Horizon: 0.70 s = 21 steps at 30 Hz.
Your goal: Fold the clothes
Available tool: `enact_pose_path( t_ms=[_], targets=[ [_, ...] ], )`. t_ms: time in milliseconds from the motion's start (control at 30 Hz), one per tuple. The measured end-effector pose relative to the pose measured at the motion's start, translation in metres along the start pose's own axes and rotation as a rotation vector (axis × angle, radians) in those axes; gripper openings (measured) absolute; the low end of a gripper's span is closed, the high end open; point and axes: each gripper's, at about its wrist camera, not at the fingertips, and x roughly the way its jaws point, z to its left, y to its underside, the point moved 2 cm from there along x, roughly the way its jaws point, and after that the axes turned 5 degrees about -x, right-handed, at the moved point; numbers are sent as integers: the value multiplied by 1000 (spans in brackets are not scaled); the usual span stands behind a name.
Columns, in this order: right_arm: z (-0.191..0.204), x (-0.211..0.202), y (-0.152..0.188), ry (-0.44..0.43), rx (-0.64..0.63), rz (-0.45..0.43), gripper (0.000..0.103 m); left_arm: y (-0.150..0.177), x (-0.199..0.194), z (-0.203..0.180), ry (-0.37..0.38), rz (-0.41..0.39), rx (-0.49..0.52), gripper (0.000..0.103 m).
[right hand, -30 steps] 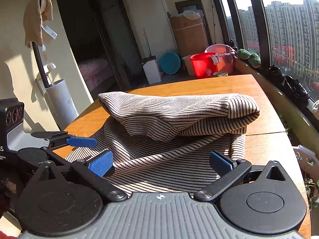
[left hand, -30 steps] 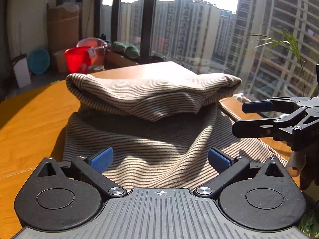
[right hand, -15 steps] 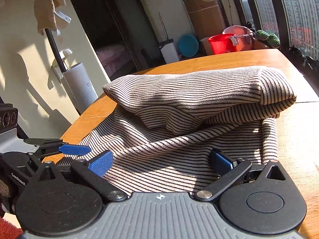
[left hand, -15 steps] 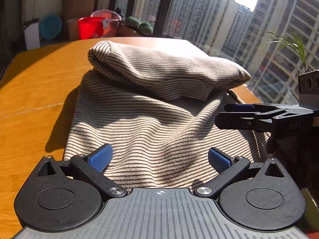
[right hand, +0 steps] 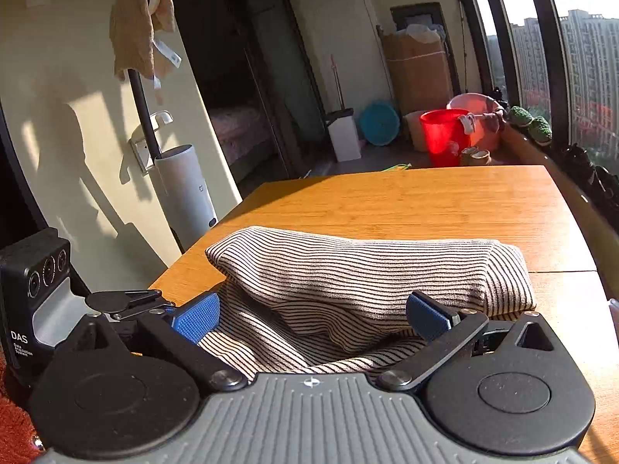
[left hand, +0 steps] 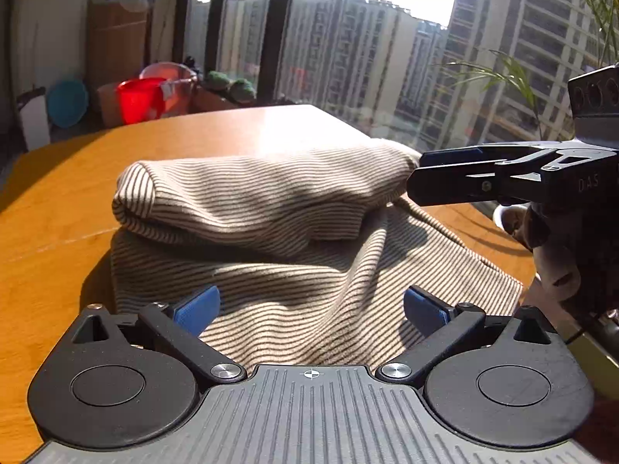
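Observation:
A beige garment with thin dark stripes lies on the wooden table. Its far part is folded into a thick roll over the flat near part. It also shows in the right wrist view. My left gripper is open, with its blue pads over the near edge of the cloth. My right gripper is open over the same near edge. In the left wrist view the right gripper reaches in from the right, its tip at the roll's right end. The left gripper shows at the left of the right wrist view.
A red bucket, a pink basin, a teal round object and a cardboard box stand on the floor beyond the table. Large windows run along the right. A white cylindrical appliance stands by the wall left of the table.
Both grippers have pulled back and lifted a little from the cloth. The right gripper now shows higher, level with the roll's right end. The garment has not visibly moved.

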Motion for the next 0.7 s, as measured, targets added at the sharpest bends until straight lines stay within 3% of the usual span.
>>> enact_pose_path(
  t_ms=[133,233,300,400,467,567,700],
  targets=[
    [-33,51,-8,-101,350,196,103,15,3,-12,-17,27,23,103],
    [-45,100,-27,-120,463,282,103,19,-6,-24,-11,15,24,103],
    [-39,116,-58,-112,383,169,103,24,-11,-32,1,13,-1,103],
    [-17,93,-100,-69,118,-176,103,34,-22,-36,6,9,-31,103],
    [-5,74,-109,-36,12,-269,103,40,-31,-35,-6,7,-41,103],
    [-4,56,-100,11,-46,-262,103,48,-40,-35,-44,2,-56,103],
    [-20,52,-72,224,-134,-183,103,44,-54,-35,-49,4,-139,103]
  ],
)
